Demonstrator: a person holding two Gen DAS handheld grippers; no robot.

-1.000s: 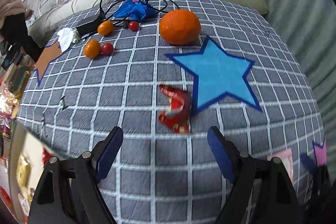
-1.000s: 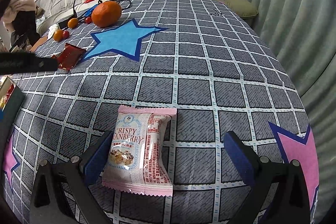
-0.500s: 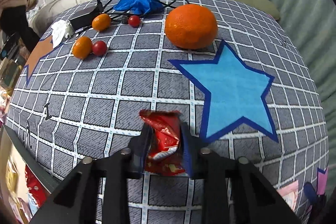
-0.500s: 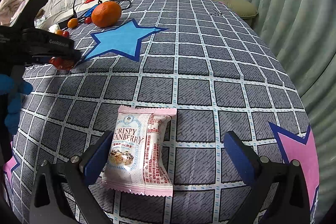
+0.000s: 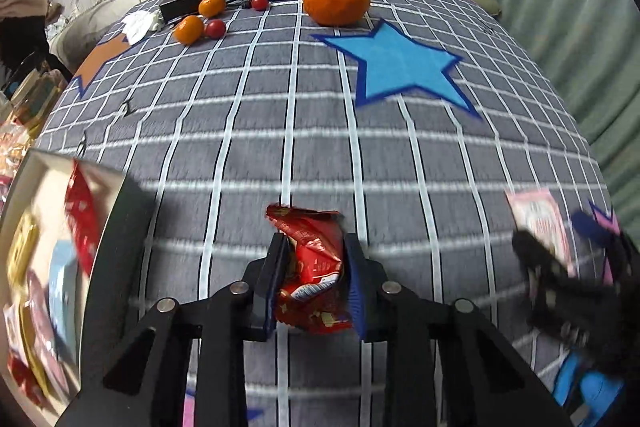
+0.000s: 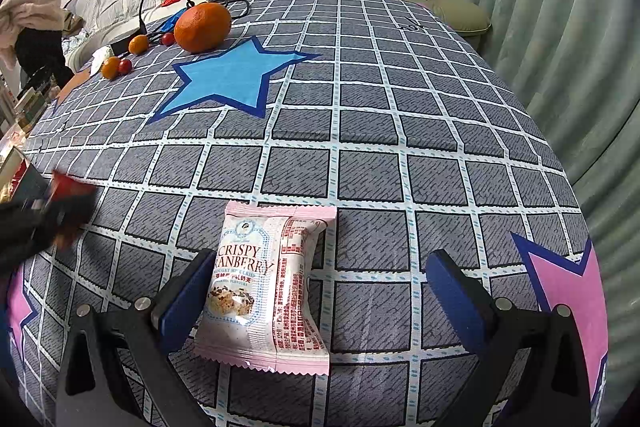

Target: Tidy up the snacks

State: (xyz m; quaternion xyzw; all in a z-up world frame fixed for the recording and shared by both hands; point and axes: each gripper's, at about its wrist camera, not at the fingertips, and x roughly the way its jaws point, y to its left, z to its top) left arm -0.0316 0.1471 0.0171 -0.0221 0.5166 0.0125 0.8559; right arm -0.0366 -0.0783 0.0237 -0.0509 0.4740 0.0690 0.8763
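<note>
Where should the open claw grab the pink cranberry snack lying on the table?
Grab the pink cranberry snack across its puffy middle, coming straight down from above. It lies flat on the tablecloth, long way pointing away from the right claw, so the fingers can close on its two long sides. It sits nearer one finger, so shift the claw left first.

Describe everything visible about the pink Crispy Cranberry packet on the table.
The pink snack packet is a sealed, glossy pillow pouch with crimped zigzag ends. Its white front panel reads "CRISPY CRANBERRY" above a picture of a nougat crisp bar; a seam flap with red small print runs down its right half. It lies flat, face up, on the grey checked tablecloth, lengthwise along the right gripper, whose jaws stand wide open. It sits nearer the left finger, apparently just short of touching. Nothing else contacts it.
</note>
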